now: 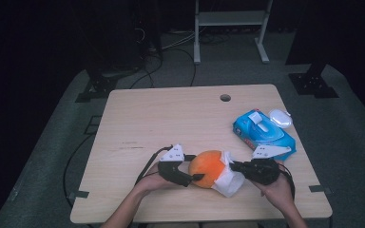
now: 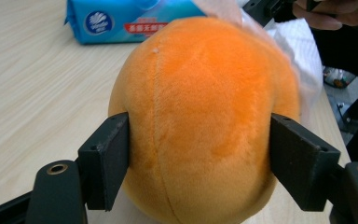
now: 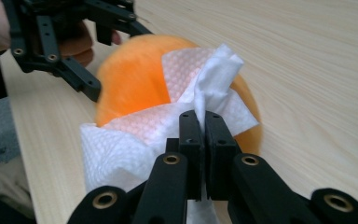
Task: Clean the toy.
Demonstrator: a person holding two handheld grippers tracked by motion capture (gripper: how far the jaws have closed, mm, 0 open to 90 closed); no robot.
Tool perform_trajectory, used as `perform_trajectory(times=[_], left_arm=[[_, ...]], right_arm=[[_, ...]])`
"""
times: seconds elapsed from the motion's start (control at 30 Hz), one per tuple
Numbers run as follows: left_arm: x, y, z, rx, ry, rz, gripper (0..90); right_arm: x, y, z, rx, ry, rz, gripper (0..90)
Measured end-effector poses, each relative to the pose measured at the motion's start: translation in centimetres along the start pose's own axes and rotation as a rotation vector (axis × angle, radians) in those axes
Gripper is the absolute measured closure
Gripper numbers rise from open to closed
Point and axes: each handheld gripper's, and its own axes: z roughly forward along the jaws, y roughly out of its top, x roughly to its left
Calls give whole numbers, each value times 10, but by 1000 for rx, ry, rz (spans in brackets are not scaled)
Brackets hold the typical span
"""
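Wiping a round orange plush ball [image 1: 207, 167] at lower centre of the high view: left gripper [image 2: 198, 158] is clamping its sides, right gripper [image 3: 203, 135] is pinching a white paper wipe [image 3: 121, 140] shut against it. Ball looks soft, light, squashy; broad side grip suits it.

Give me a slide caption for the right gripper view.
Right gripper pinches a white wipe draped over an orange plush ball on the wooden table.
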Motion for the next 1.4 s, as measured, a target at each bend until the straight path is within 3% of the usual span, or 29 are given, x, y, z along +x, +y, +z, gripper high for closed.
perform_trajectory(times=[0.13,0.2,0.4,0.47,0.53,0.57,0.63,0.73,0.77,0.93,1.03,1.1,1.17,1.27,1.33,1.4], left_arm=[[2,-1,1,6,8,-6,263],[2,-1,0,7,9,-3,263],[4,-5,0,-3,-3,-13,263],[4,-5,1,-4,-3,-13,263],[4,-5,1,-6,-5,-16,263],[5,-6,2,-11,-10,-18,263],[6,-6,1,-11,-12,-19,261],[6,-6,1,-7,-13,-13,257],[4,-6,0,-5,-13,-5,257],[1,-3,2,3,-10,9,256],[-5,0,4,10,-14,54,259],[-5,0,3,13,-15,57,259],[-4,0,3,9,-18,47,258],[-5,1,3,11,-10,53,257],[-6,2,3,13,-8,56,257],[-13,8,5,5,5,83,258]], right_arm=[[8,6,1,-32,13,-14,863],[12,7,4,-17,10,-32,863],[0,-5,7,32,16,25,862],[-1,-5,4,42,-3,15,862],[-1,-3,3,31,-7,19,862],[2,1,0,-13,12,21,862],[6,5,0,-32,23,9,862],[8,4,5,-5,17,-4,862],[3,-1,9,17,30,15,862],[-2,-5,6,33,4,38,862],[3,5,-1,-39,-4,21,861],[3,7,0,-50,-1,19,860],[-1,3,4,-22,4,30,860],[-8,-4,6,26,-31,48,861],[-7,-2,1,0,-30,53,861],[-1,5,-4,-52,6,44,861]])
